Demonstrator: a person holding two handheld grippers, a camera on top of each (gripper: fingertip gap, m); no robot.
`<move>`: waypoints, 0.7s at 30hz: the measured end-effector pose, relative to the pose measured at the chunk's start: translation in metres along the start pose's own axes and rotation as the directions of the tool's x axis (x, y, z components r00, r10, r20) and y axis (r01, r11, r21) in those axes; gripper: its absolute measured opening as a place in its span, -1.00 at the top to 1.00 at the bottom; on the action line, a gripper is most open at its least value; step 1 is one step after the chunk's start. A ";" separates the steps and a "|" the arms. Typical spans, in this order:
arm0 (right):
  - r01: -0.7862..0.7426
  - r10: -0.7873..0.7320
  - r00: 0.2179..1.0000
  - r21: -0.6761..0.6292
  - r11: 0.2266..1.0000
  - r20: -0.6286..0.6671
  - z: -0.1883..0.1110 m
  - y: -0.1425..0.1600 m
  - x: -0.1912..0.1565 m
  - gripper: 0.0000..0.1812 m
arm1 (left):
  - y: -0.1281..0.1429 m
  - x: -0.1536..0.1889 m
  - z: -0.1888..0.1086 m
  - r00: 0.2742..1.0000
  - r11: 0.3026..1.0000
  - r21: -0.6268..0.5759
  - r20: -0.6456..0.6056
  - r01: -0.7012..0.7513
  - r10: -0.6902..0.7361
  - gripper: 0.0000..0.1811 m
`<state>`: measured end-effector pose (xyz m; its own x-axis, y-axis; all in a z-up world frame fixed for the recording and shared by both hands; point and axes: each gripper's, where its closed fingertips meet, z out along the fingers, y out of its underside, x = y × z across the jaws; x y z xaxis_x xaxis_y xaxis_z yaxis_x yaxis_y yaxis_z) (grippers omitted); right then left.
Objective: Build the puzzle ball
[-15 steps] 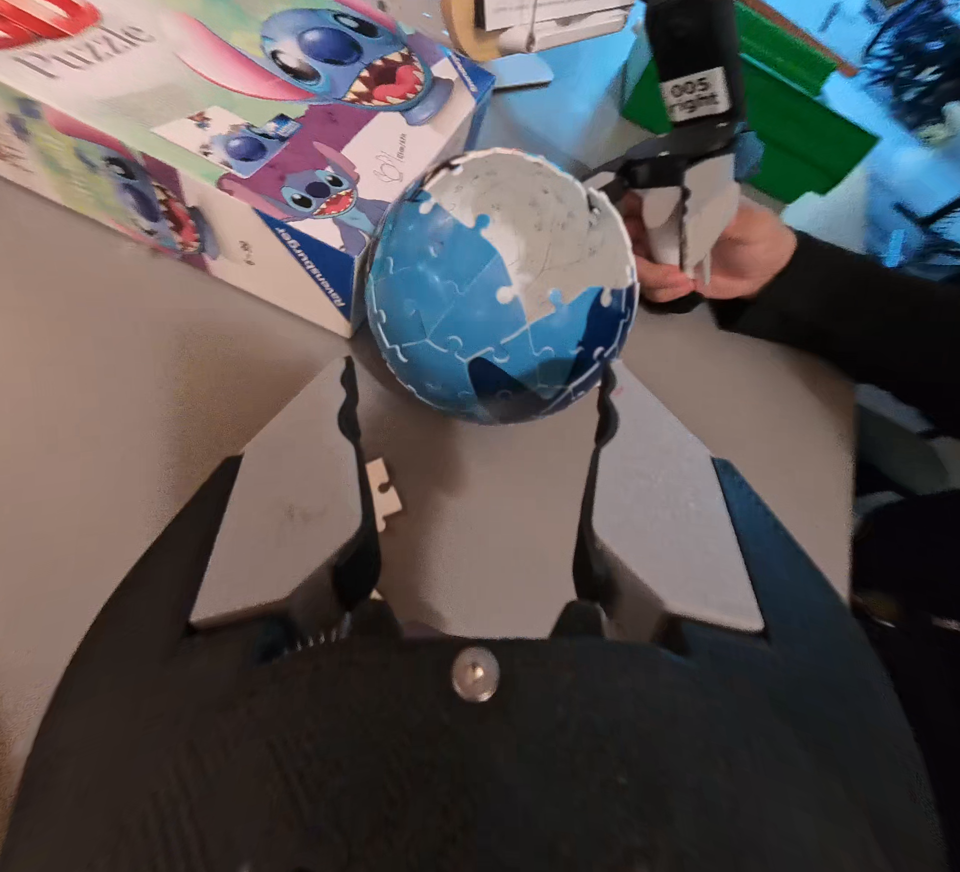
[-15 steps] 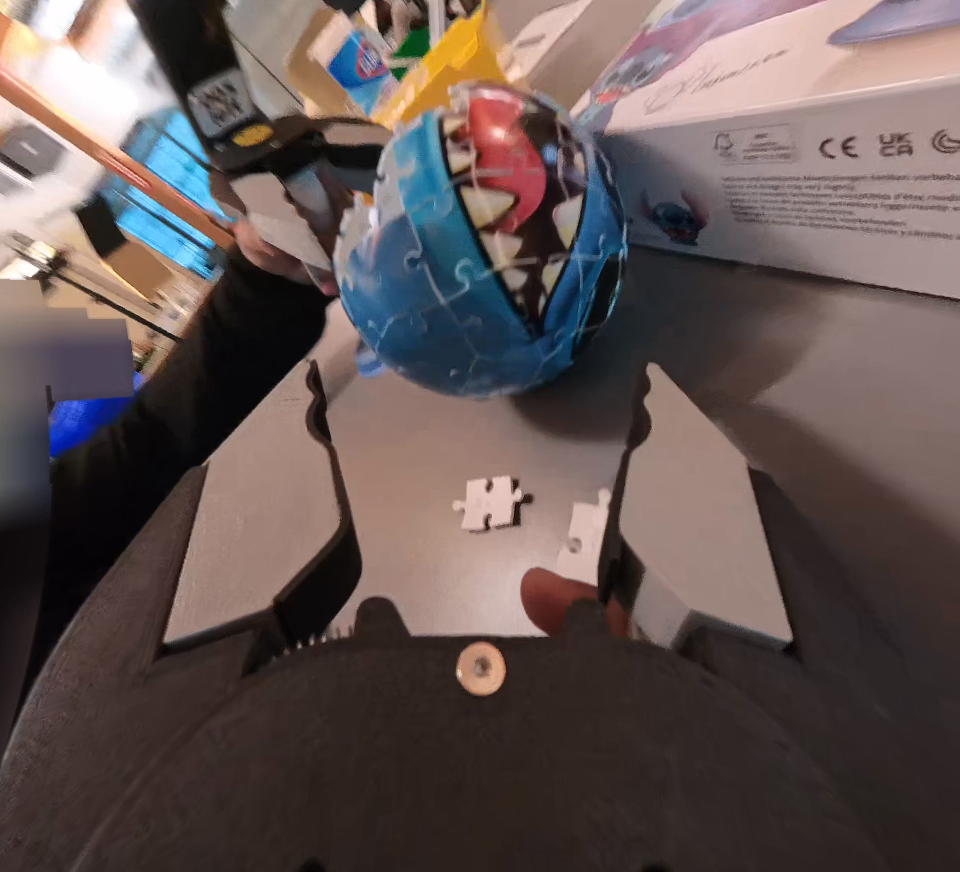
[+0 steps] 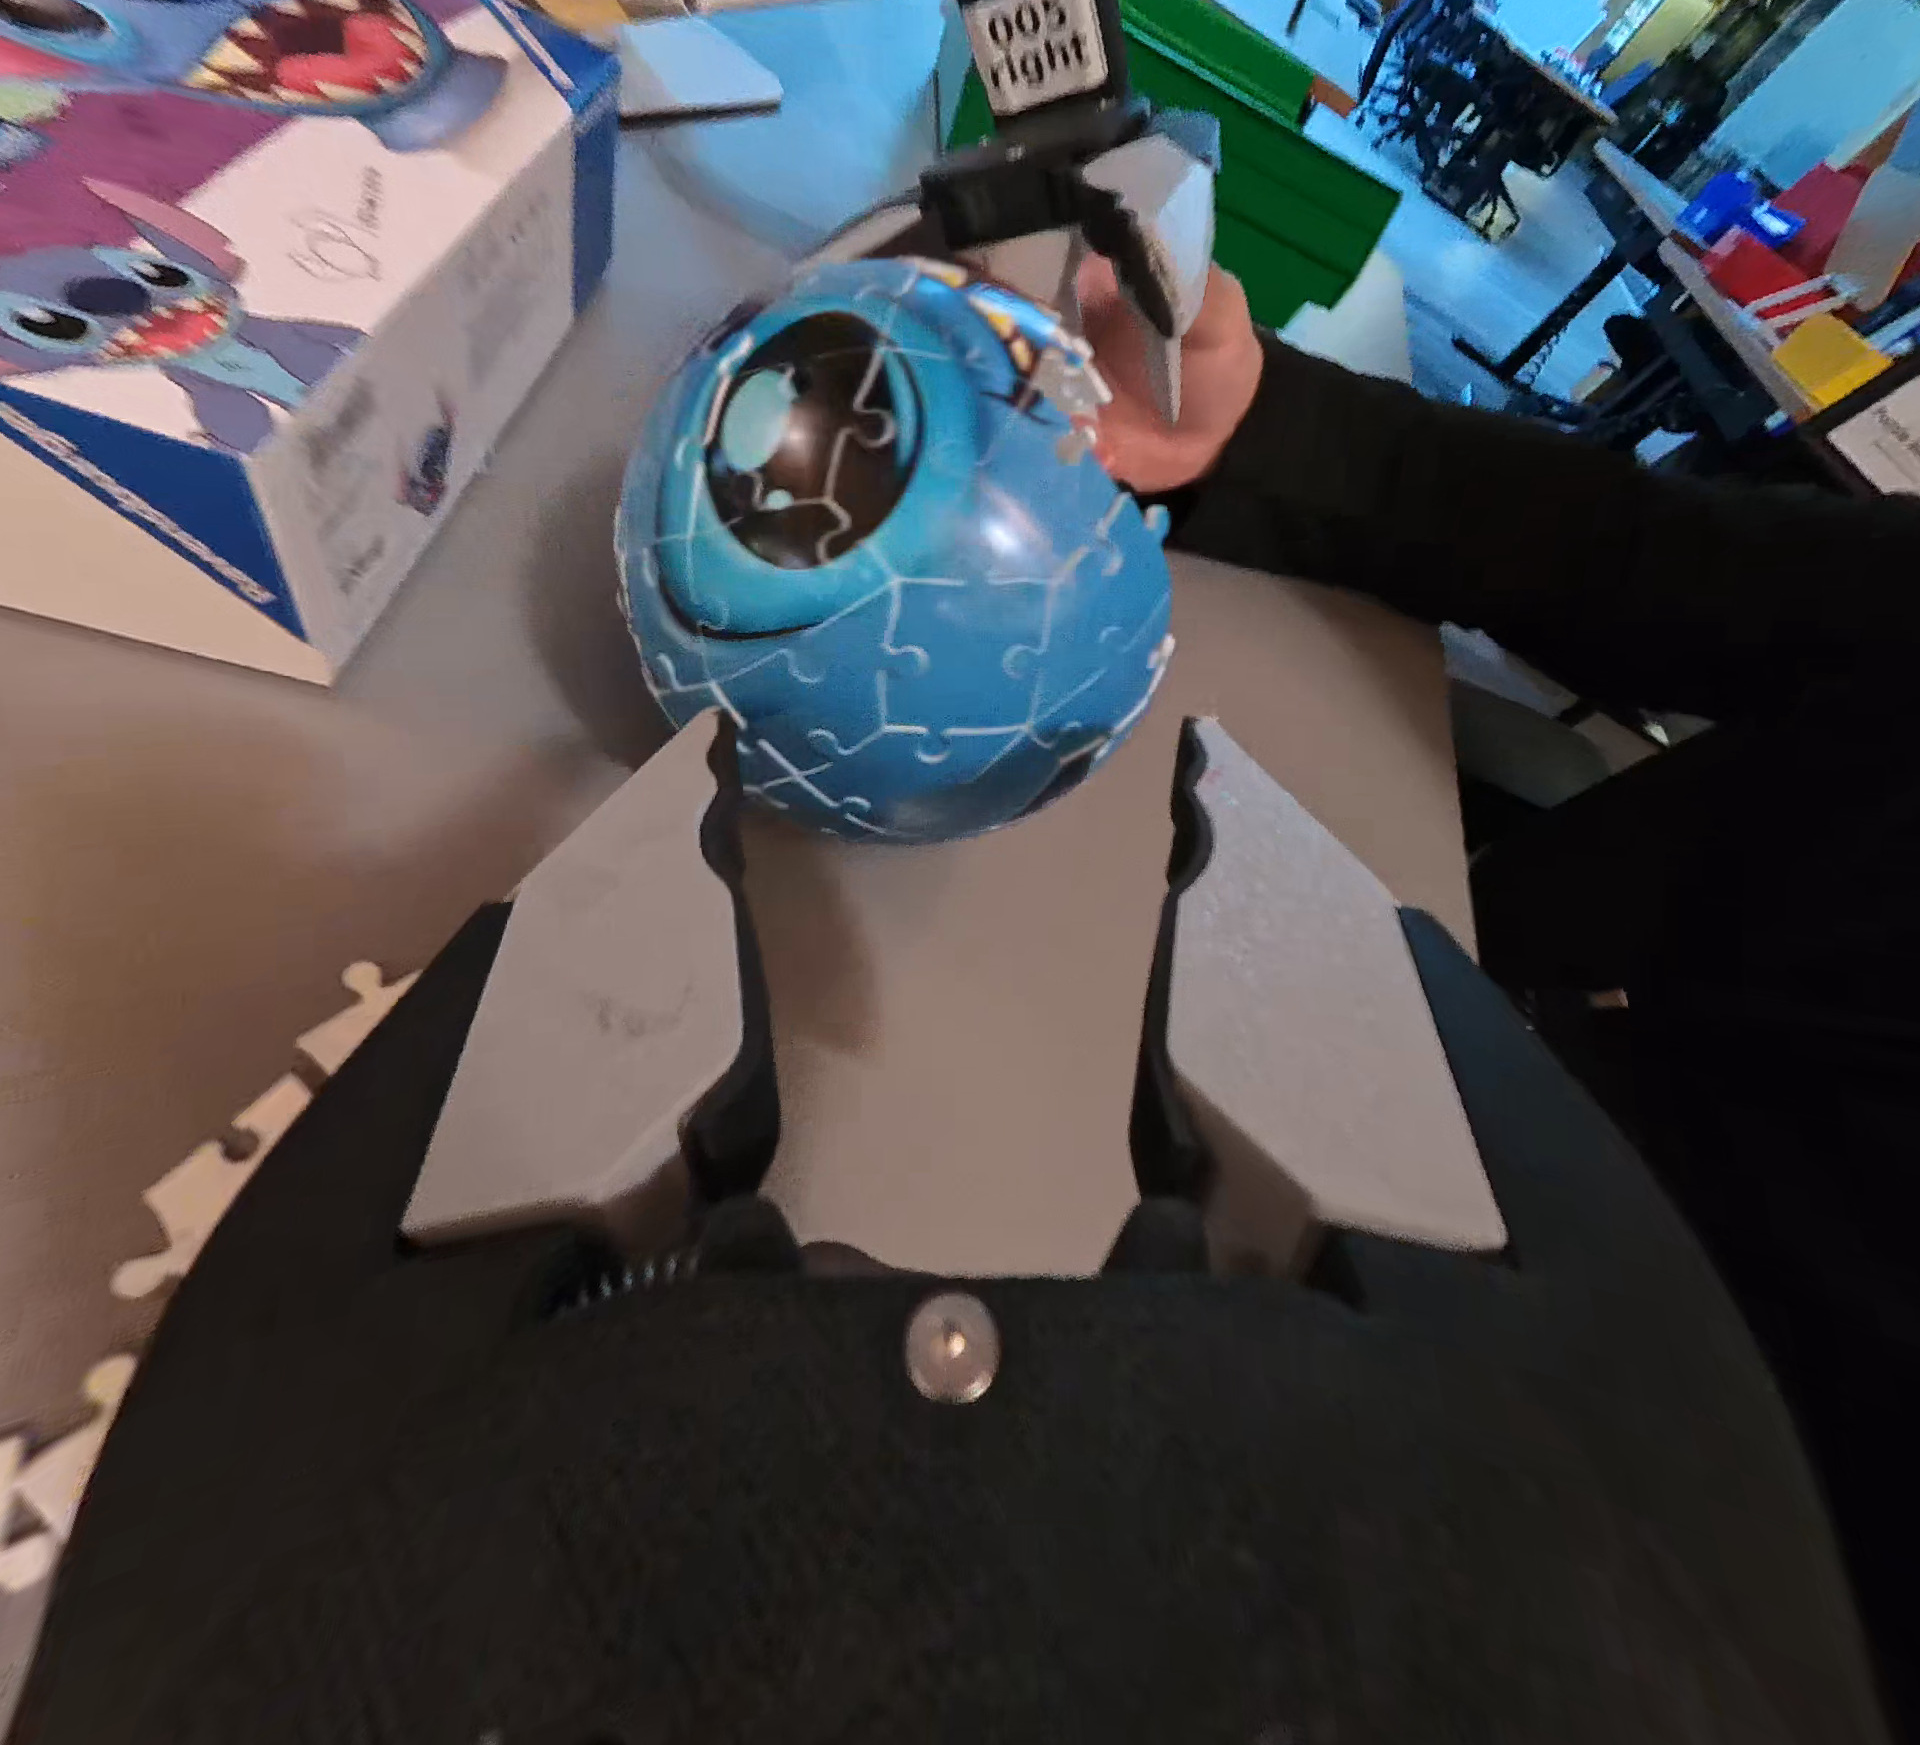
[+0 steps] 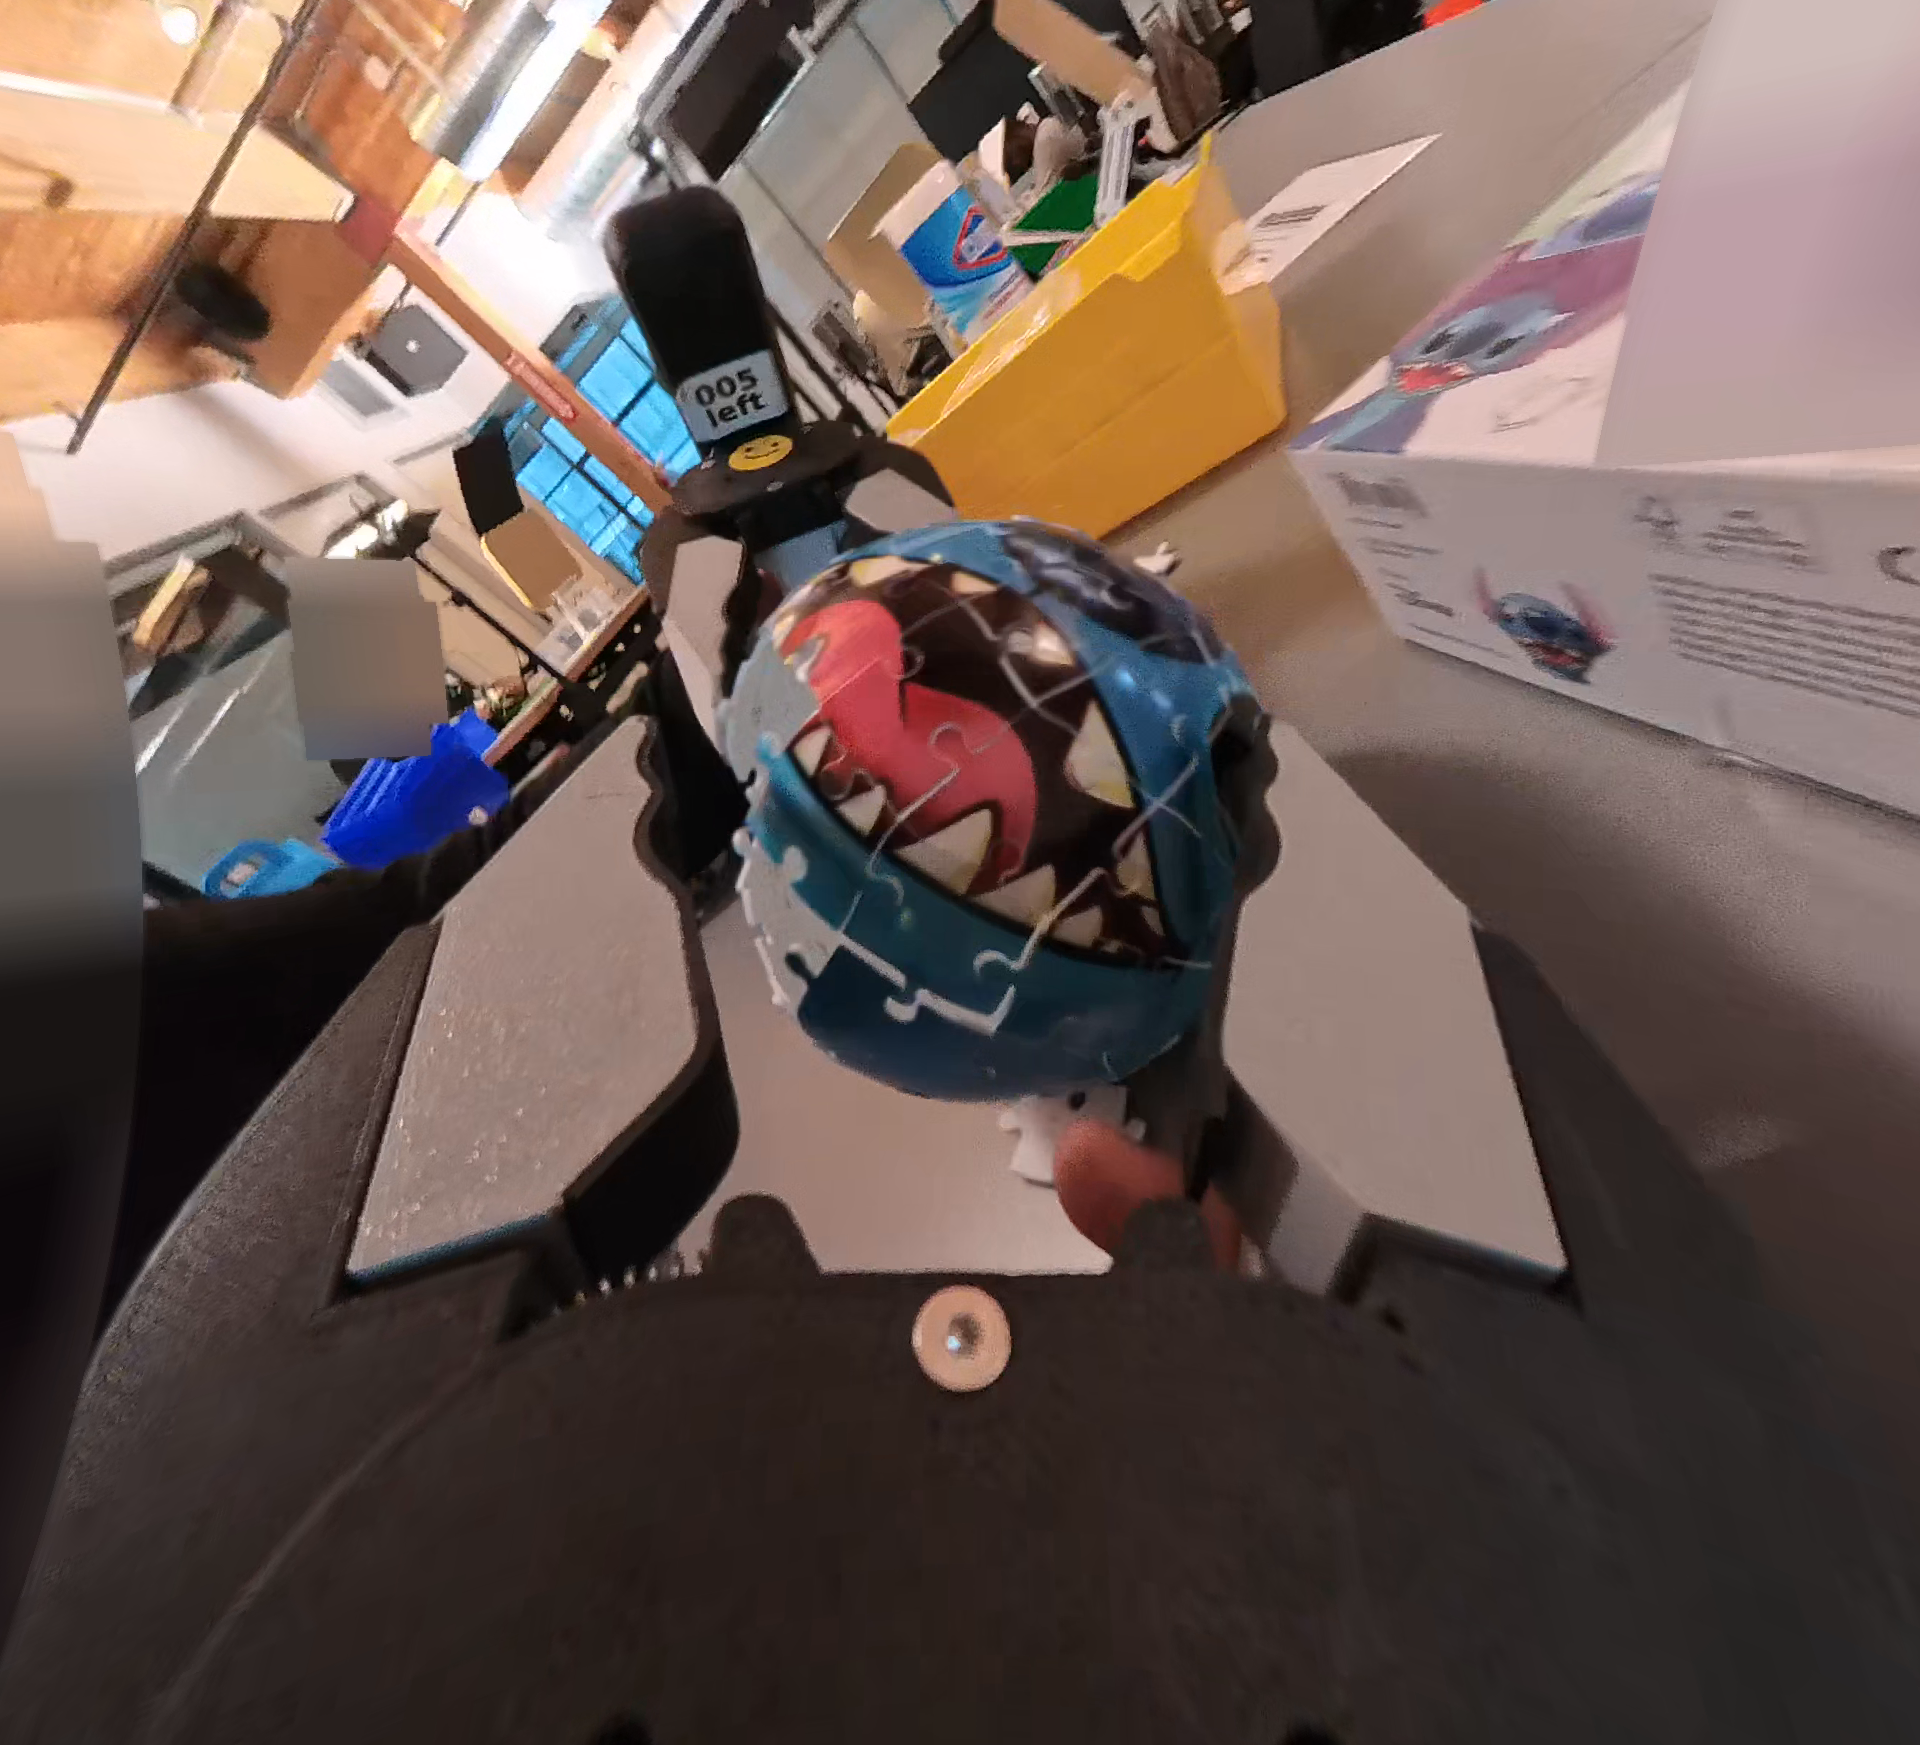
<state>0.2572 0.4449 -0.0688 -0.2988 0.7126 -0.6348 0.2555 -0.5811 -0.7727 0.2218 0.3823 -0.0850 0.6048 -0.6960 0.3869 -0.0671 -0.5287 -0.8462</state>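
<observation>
Both spread, left gripper [image 3: 951,760] and right gripper [image 4: 956,791] flank the puzzle ball [image 3: 894,552]: left view shows eye side, right view the toothy mouth plus a white loose piece [image 4: 1039,1139] under it.

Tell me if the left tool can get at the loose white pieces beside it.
Probably yes: the pieces lie bare on the table just left of the left tool, nothing between. Its open fingers flank the puzzle ball, so it must back off first.
</observation>
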 end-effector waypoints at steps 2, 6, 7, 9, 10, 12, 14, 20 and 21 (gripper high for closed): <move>0.050 -0.050 0.999 -0.017 0.999 0.017 0.001 0.007 -0.010 -0.17 | 0.011 0.007 0.001 1.000 1.000 -0.028 0.006 -0.013 0.013 0.09; 0.118 -0.115 0.991 -0.046 0.992 0.070 0.003 0.017 -0.034 -0.13 | 0.020 0.017 0.004 0.996 0.997 -0.010 -0.050 0.070 -0.071 0.02; 0.129 -0.126 0.990 -0.054 0.990 0.070 0.004 0.019 -0.037 -0.14 | 0.020 0.019 0.005 0.991 0.994 0.000 -0.073 0.110 -0.110 -0.01; 0.148 -0.144 0.988 -0.076 0.986 0.060 0.005 0.024 -0.041 -0.14 | 0.022 0.022 0.004 0.981 0.985 0.005 -0.094 0.174 -0.173 -0.01; 0.153 -0.148 0.987 -0.088 0.984 0.065 0.004 0.027 -0.044 -0.15 | 0.024 0.025 0.004 0.978 0.982 -0.001 -0.098 0.186 -0.186 -0.01; 0.155 -0.146 0.985 -0.102 0.983 0.089 0.003 0.032 -0.051 -0.14 | 0.027 0.032 0.002 0.977 0.982 0.004 -0.103 0.191 -0.189 -0.01; 0.149 -0.137 0.984 -0.106 0.983 0.113 0.002 0.033 -0.058 -0.12 | 0.026 0.040 0.000 0.964 0.971 0.018 -0.126 0.237 -0.233 -0.07; 0.086 -0.067 0.983 -0.108 0.990 0.171 -0.002 0.034 -0.067 -0.09 | 0.027 0.058 -0.002 0.931 0.939 0.052 -0.157 0.340 -0.329 0.00; 0.055 -0.035 0.982 -0.102 0.993 0.188 -0.003 0.033 -0.069 -0.09 | 0.029 0.059 0.000 0.933 0.939 0.050 -0.143 0.341 -0.331 0.00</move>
<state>0.2889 0.3780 -0.0506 -0.4748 0.6462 -0.5974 0.3309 -0.4980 -0.8016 0.2556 0.3259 -0.0871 0.4725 -0.5438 0.6936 0.1830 -0.7093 -0.6808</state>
